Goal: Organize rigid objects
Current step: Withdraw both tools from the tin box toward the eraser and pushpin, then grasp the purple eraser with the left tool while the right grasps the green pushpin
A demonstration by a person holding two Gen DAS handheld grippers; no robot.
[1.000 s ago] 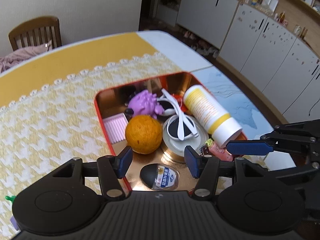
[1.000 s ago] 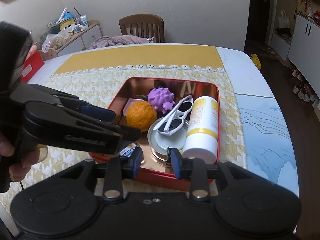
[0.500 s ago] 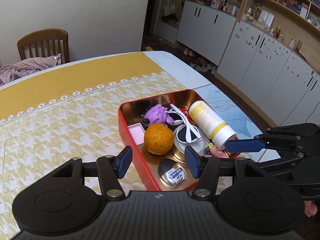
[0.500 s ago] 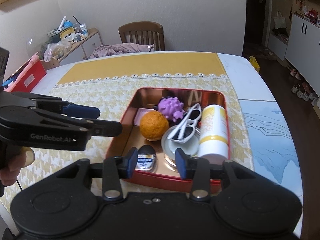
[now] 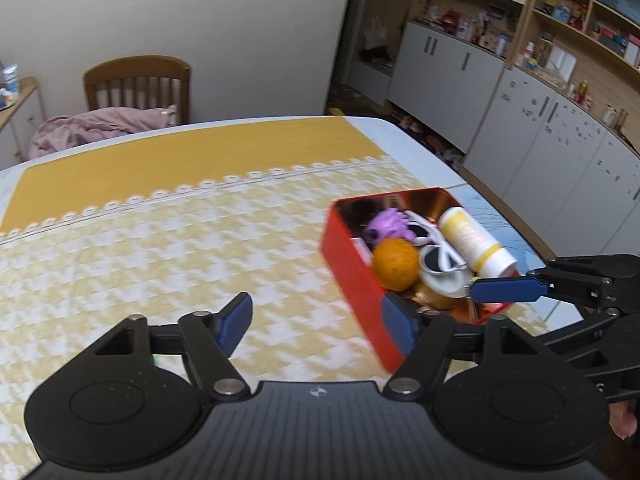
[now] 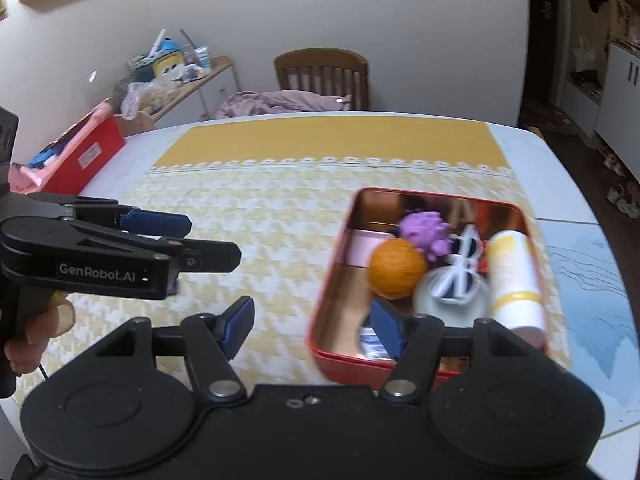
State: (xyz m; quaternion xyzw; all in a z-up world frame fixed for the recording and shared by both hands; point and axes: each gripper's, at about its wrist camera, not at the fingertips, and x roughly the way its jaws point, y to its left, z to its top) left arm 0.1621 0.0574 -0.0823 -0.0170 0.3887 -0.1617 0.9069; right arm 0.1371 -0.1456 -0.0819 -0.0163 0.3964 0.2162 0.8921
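Observation:
A red tin [image 5: 352, 264] [image 6: 332, 280] sits on the yellow houndstooth cloth. It holds an orange [image 5: 395, 264] [image 6: 396, 268], a purple spiky toy [image 5: 386, 224] [image 6: 424, 232], white sunglasses [image 5: 440, 248] [image 6: 460, 272], a white-and-yellow bottle [image 5: 476, 244] [image 6: 516, 280] and other small items. My left gripper [image 5: 316, 320] is open and empty, above the cloth left of the tin. My right gripper [image 6: 312, 322] is open and empty at the tin's near left corner.
A wooden chair [image 5: 138, 84] with a pink cloth stands at the table's far side. White cabinets [image 5: 540, 132] line the right. A red box [image 6: 80, 152] and a cluttered shelf [image 6: 172, 72] are at the far left.
Both grippers have pulled back and swung left, away from the tin. Their jaws have opened wider. The tin now lies to the right in both views.

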